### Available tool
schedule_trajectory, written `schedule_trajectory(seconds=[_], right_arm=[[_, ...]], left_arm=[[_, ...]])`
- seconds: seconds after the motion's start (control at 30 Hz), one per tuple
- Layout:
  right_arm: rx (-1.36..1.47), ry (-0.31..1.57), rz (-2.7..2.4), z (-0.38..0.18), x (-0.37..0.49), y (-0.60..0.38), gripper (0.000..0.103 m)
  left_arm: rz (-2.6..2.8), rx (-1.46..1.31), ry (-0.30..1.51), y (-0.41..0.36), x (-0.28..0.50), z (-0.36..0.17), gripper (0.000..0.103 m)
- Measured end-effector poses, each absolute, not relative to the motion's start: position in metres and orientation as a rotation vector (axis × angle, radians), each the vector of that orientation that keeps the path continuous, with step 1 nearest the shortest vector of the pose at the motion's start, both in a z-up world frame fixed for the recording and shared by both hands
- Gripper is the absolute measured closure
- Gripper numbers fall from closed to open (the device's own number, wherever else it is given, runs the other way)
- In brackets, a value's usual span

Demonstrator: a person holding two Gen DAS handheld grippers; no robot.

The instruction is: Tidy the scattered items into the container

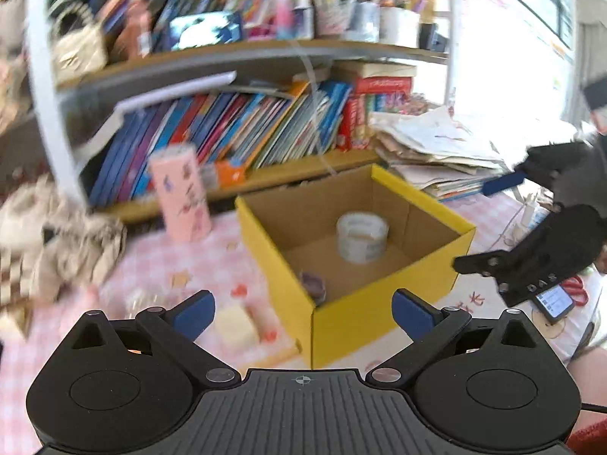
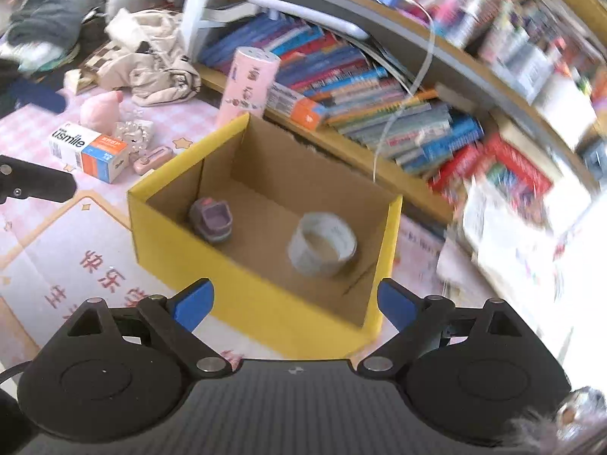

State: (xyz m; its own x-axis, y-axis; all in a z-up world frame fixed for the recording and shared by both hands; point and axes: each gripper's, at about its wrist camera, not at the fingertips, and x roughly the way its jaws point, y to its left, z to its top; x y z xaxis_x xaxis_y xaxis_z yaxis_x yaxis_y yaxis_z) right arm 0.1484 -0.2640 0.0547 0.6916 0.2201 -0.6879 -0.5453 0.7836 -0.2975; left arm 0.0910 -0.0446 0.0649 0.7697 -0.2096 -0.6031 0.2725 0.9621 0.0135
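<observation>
A yellow cardboard box (image 1: 379, 318) (image 2: 265, 314) stands open on the pink checked cloth. Inside lie a roll of clear tape (image 1: 362, 238) (image 2: 321, 244) and a small purple toy (image 1: 314, 285) (image 2: 211, 220). My left gripper (image 1: 303, 313) is open and empty, low at the box's near corner. My right gripper (image 2: 296, 305) is open and empty, just above the box's near wall; it also shows in the left wrist view (image 1: 531, 261). A cream block (image 1: 237, 326) lies left of the box. A usmile box (image 2: 89, 151), a pink plush (image 2: 99, 108), a pink case (image 2: 151, 159) and a beaded trinket (image 2: 132, 132) lie scattered.
A pink cylinder (image 1: 182, 193) (image 2: 248, 81) stands behind the box. A bookshelf (image 1: 242, 129) (image 2: 379, 87) full of books runs along the back. A beige bag (image 2: 151, 57) lies at the left, paper stacks (image 1: 436, 148) at the right. A phone (image 1: 555, 301) and red scissors (image 1: 576, 290) lie far right.
</observation>
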Motion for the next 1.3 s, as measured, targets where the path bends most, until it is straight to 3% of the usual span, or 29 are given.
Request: schedule_trajectory(seconds=[0.83, 1.3], right_arm=[[-0.042, 0.924, 0.221, -0.018, 0.050, -0.223, 0.009], [-0.281, 0.879, 0.386, -0.018, 0.021, -0.155, 0.008]], left_arm=[[-0.075, 0.043, 0.774, 0.025, 0.002, 0.008, 0.002], [-0.002, -0.006, 0.770, 0.057, -0.015, 0.006, 0.002]])
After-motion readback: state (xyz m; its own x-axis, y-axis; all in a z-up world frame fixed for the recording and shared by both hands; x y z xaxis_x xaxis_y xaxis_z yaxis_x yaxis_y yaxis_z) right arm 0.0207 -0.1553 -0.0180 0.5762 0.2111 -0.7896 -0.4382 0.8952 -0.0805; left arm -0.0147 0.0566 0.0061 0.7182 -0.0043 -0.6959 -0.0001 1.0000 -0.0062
